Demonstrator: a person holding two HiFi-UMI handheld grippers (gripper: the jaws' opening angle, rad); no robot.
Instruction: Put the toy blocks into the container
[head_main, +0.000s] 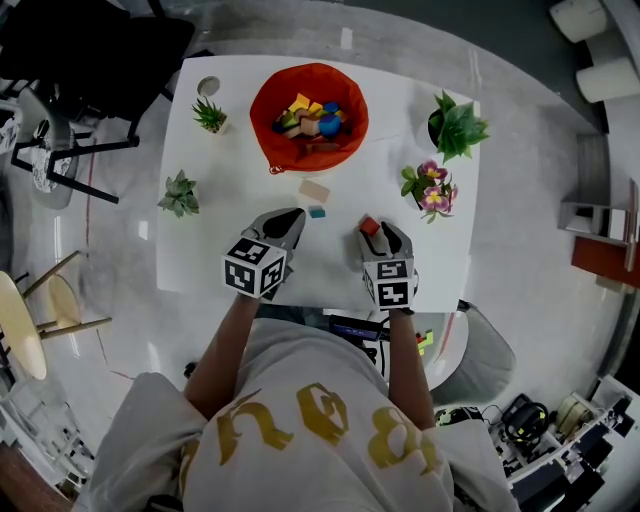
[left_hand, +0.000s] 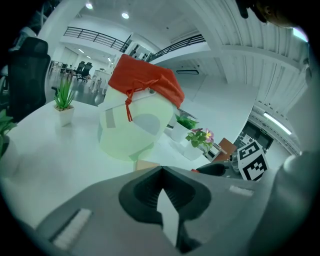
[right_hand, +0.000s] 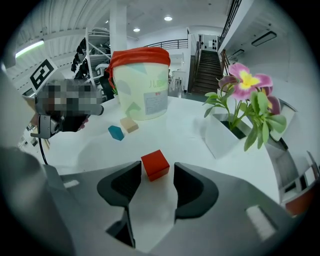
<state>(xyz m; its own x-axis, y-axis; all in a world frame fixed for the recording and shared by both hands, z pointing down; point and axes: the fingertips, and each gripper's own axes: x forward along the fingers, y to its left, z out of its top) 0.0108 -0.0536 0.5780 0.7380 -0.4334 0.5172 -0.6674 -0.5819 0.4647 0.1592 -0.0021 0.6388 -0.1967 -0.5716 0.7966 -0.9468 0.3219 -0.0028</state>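
The container (head_main: 308, 115) is a pale bucket with a red cloth rim, at the table's far middle, and holds several coloured blocks. Three blocks lie on the white table (head_main: 230, 250): a beige block (head_main: 314, 190), a small teal block (head_main: 317, 212) and a red cube (head_main: 370, 226). My right gripper (right_hand: 157, 170) is open, tilted down at the table, with the red cube (right_hand: 155, 164) resting between its fingertips. My left gripper (left_hand: 161, 170) is shut on nothing; it points toward the container (left_hand: 132, 120), with the beige block (left_hand: 147, 165) just beyond its tip.
A flowering pot (head_main: 430, 188) stands just right of the red cube and close to the right gripper (head_main: 378, 228). A leafy plant (head_main: 455, 125) is at the far right; two small succulents (head_main: 210, 115) (head_main: 180, 193) sit left. Chairs stand off the table's left side.
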